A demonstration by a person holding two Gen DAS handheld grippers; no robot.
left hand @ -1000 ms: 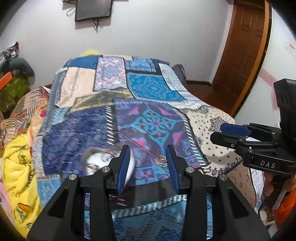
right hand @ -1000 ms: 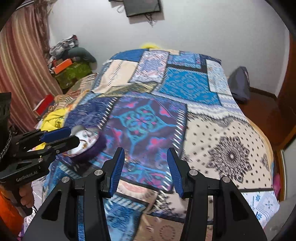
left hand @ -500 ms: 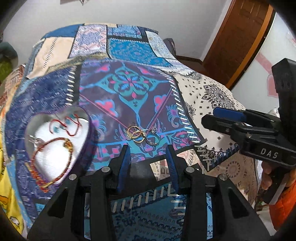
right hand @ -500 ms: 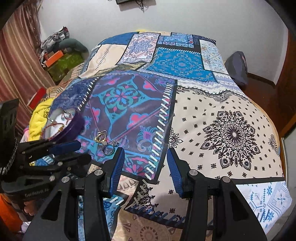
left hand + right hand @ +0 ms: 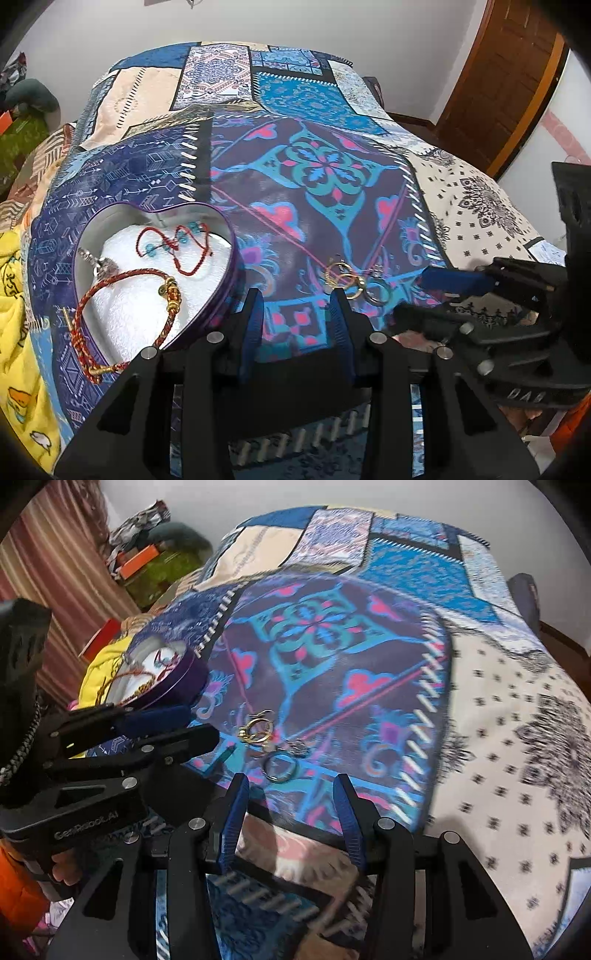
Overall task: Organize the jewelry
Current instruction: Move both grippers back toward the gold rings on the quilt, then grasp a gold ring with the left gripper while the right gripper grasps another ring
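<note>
Right wrist view: small heap of gold and silver rings (image 5: 271, 744) lies just ahead of the empty, wide-open right gripper (image 5: 291, 805); the left gripper (image 5: 295, 321), also spread and empty, sits nearer the purple heart-shaped tin (image 5: 232, 273).

We see a bed w/ a patchwork bedspread (image 5: 317, 177) in blue, purple & cream. On it sits an open purple heart-shaped tin (image 5: 229, 280) w/ white padding. Just right of the tin, on the purple patch, lies a small cluster of gold & silver rings (image 5: 354, 282). Left of the tin, a yellow blanket (image 5: 14, 325).
</note>
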